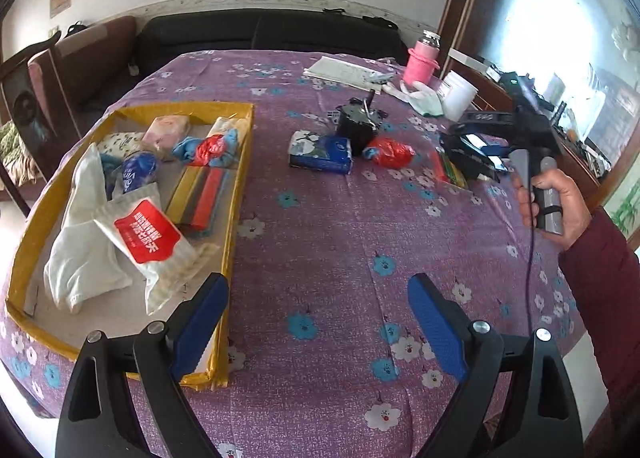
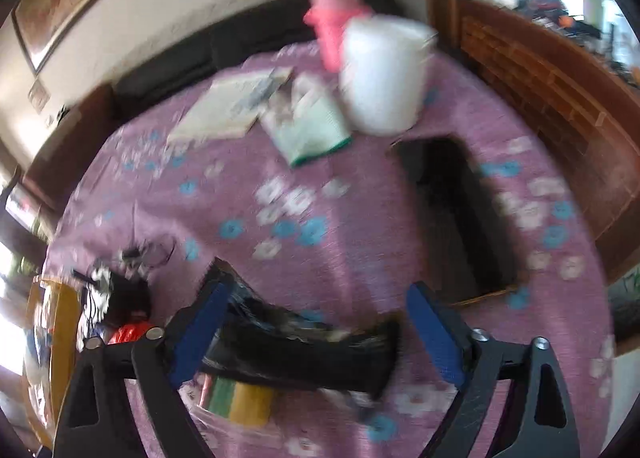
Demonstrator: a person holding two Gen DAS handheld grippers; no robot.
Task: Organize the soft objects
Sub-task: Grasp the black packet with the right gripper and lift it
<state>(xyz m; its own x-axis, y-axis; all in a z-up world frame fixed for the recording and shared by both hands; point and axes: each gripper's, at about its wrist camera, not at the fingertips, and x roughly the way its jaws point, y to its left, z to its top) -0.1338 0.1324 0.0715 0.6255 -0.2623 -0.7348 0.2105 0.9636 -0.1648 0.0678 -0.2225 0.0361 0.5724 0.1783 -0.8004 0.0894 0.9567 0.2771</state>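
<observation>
1. Left wrist view: yellow-rimmed tray on the left part of the purple flowered tablecloth.
2. Tray contents, near end: a white cloth bundle with a white pack bearing a red label lying partly over it.
3. Tray contents, middle: a blue-printed pouch and a stack of yellow, red and dark strips along the right wall.
4. Tray contents, far end: a pink-and-white pack, a floral white pack and a red-and-blue bundle.
5. Loose on the cloth, outside the tray: a blue tissue pack, a second red bundle beside it, and a black device just behind both.
6. Far edge: a pink bottle, a white jar and papers.
7. Left gripper: jaws spread wide, holding nothing, its left finger over the tray's near right corner.
8. Right wrist view, heavily blurred: right gripper with jaws wide, a black-wrapped object lying between its fingers without visible contact; coloured strips show under that object.
9. Right hand holds its gripper's handle above the table's right side.
</observation>
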